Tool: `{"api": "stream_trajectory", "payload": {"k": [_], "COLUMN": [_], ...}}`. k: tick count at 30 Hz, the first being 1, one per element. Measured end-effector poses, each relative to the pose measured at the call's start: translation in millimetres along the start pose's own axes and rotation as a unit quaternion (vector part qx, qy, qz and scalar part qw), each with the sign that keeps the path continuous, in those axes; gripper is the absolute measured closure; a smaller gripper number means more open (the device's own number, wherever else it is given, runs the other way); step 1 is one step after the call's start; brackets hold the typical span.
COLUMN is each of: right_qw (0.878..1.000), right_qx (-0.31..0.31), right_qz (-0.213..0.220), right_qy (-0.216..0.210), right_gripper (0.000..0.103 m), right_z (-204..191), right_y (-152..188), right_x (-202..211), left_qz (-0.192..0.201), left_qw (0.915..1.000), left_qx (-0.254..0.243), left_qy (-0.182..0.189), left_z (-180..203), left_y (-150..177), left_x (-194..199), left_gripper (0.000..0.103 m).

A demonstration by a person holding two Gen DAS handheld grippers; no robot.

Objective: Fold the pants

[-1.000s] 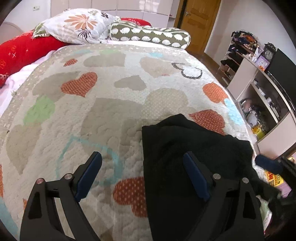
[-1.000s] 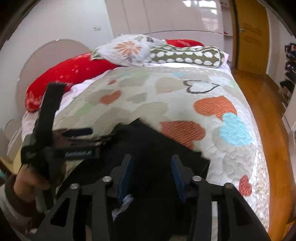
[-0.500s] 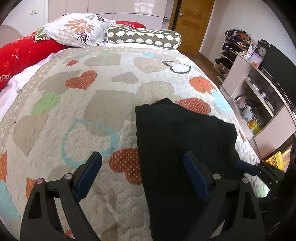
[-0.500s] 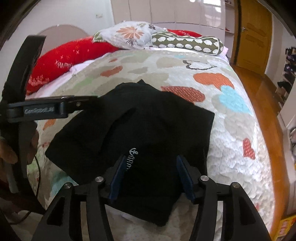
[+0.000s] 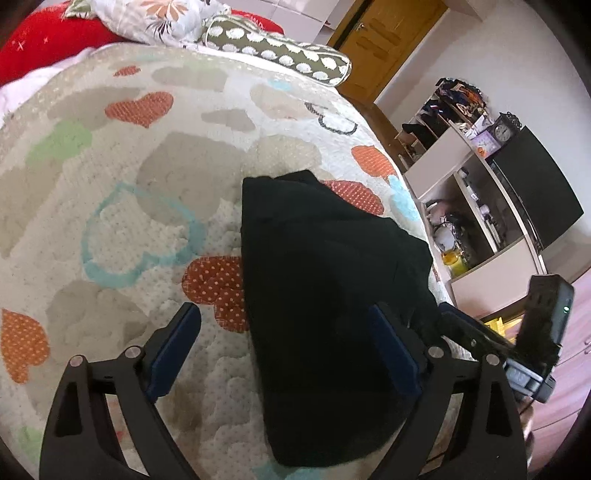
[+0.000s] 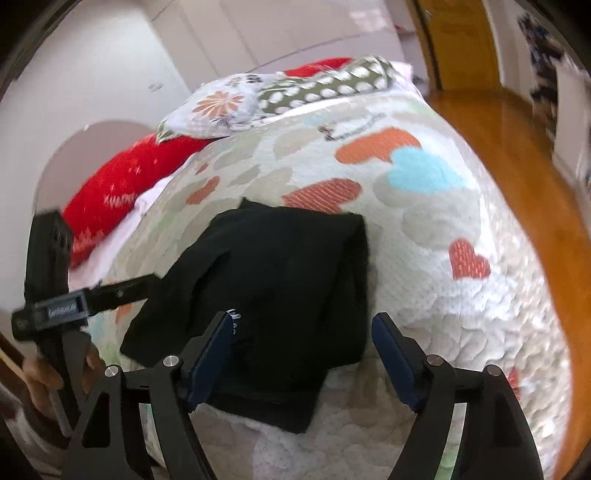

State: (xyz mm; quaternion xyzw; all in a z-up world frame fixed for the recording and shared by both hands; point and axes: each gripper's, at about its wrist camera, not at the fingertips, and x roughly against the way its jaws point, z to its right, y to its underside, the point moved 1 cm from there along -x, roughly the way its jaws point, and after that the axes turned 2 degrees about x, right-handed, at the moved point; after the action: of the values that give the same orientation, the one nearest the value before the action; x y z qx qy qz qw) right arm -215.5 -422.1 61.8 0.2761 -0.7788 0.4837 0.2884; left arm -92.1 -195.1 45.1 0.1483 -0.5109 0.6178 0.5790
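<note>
The black pants (image 5: 325, 280) lie folded in a compact pile on the heart-patterned quilt (image 5: 147, 177) near the bed's foot; they also show in the right wrist view (image 6: 273, 280), with a small white logo by the left finger. My left gripper (image 5: 284, 343) is open and empty, held above the pile's near edge. My right gripper (image 6: 303, 350) is open and empty, above the pile's near end. Each gripper shows in the other's view: the right one (image 5: 517, 354), the left one (image 6: 74, 302).
Pillows lie at the bed's head: a red one (image 6: 122, 192), a floral one (image 5: 155, 18) and a spotted bolster (image 5: 288, 55). A shelf unit (image 5: 480, 206) with clutter and a dark screen stands right of the bed. Wooden floor (image 6: 517, 147) and a door (image 5: 384, 40) lie beyond.
The right gripper has opened wider and let the pants go; they now lie flat. Both grippers have drawn back and lifted away from the pile, and both views have tilted.
</note>
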Motion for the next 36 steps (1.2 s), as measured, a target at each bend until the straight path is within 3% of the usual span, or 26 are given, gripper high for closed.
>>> {"api": "stream_trajectory", "payload": {"k": [4,10,13,14,15,16,17,20,22,24,28,36], "right_qw": [0.998,0.996,0.997,0.997,0.998,0.998,0.998,0.998,0.997,0.997,0.994,0.985], "right_qx": [-0.019,-0.016,-0.023,-0.023,-0.011,0.002,0.003,0.005,0.005,0.027,0.051,0.086], "right_qz": [-0.014,-0.018,-0.009,-0.007,-0.009,-0.010,-0.009,-0.002,0.008,0.015,0.032,0.045], "right_qy": [-0.050,-0.088,-0.078,-0.073,-0.065,-0.061,-0.066,-0.066,-0.079,-0.072,-0.091,-0.139], "right_gripper": [0.021,0.013,0.013,0.015,0.019,0.040,0.054,0.066,0.070,0.072,0.073,0.073], "right_z": [11.9,9.8,4.3,1.9,-3.0,-7.4,-8.7,-10.2,-16.2,-27.2,-52.0,-112.2], "right_y": [-2.3,-6.8,-9.3,-9.5,-9.7,-9.7,-9.8,-12.2,-17.7,-23.7,-39.5,-79.8], "right_x": [-19.7,-40.1,-48.5,-50.3,-51.8,-51.9,-51.3,-43.7,-33.8,-26.3,-17.6,-50.7], "left_qz": [-0.030,-0.009,-0.006,-0.003,-0.002,0.000,-0.001,0.008,0.012,0.016,0.051,0.093], "left_qw": [0.9992,0.9992,0.9995,0.9996,0.9996,0.9996,0.9993,0.9992,0.9989,0.9987,0.9977,0.9940], "left_qx": [0.023,0.025,0.014,0.009,0.006,0.001,-0.002,-0.020,-0.032,-0.030,-0.033,-0.037], "left_qy": [0.017,0.029,0.027,0.027,0.026,0.028,0.036,0.034,0.032,0.037,0.029,-0.045], "left_z": [-4.7,0.1,2.5,3.6,3.7,4.5,5.9,11.0,12.6,9.4,-1.7,-42.8], "left_y": [-0.6,-9.2,-11.2,-11.2,-11.3,-11.3,-11.1,-11.9,-14.3,-20.9,-39.0,-78.8], "left_x": [-21.5,-36.7,-39.7,-39.4,-38.4,-36.9,-35.1,-27.1,-20.1,-10.6,21.1,67.1], "left_gripper": [0.007,0.000,0.000,0.002,0.010,0.021,0.027,0.041,0.054,0.058,0.058,0.058]}}
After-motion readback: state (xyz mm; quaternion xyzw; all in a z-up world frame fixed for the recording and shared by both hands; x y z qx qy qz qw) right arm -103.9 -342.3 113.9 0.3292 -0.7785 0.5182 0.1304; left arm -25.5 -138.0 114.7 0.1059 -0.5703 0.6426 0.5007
